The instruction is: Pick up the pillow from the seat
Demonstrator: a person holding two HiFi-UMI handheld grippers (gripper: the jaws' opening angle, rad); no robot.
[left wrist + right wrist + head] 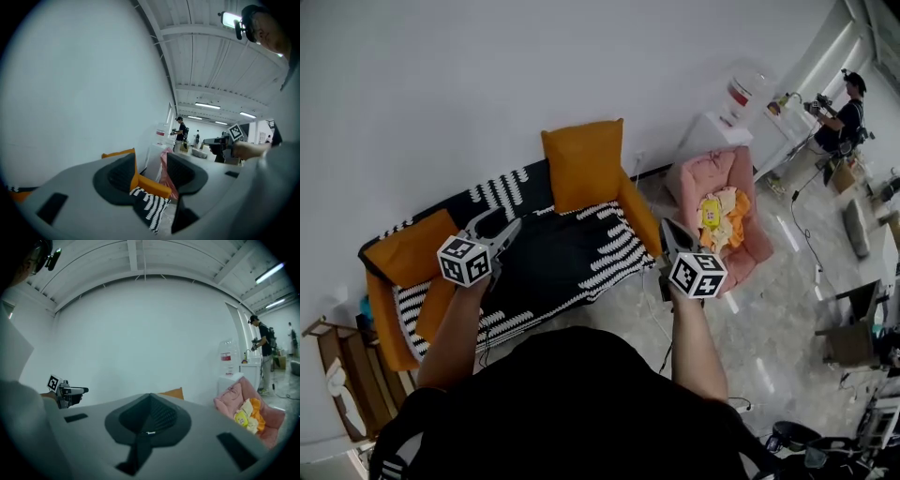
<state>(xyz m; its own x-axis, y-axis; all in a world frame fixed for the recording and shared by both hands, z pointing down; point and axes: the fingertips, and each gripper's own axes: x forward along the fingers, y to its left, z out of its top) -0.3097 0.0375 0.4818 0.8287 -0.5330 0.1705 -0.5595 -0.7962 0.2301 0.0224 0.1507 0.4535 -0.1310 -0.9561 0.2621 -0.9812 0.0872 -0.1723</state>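
Against the white wall (pixel 534 56), an orange sofa (pixel 639 223) under a black throw with white dashes (pixel 553 262). To its right, just beside the sofa arm, a pink armchair (pixel 750 234) heaped with yellow and orange cloth (pixel 722 214). Then the orange pillow (pixel 581 167): upright on its lower edge at the back of the seat, toward the right end, propped against the backrest, broad face out to the room, longer side running up from seat toward wall (only slightly longer than the width, so nearly square). At the seat's left end, a second orange cushion (pixel 411 246), lying tilted. In the head view, over the left part of the seat and apart from the pillow, the left gripper (pixel 504 232), jaws spread wide with nothing pressed between them, only sofa arm and throw showing far off through the gap in the left gripper view. Off the sofa's right arm, the right gripper (pixel 667 230), jaws closed fully together, empty, aimed toward the wall.
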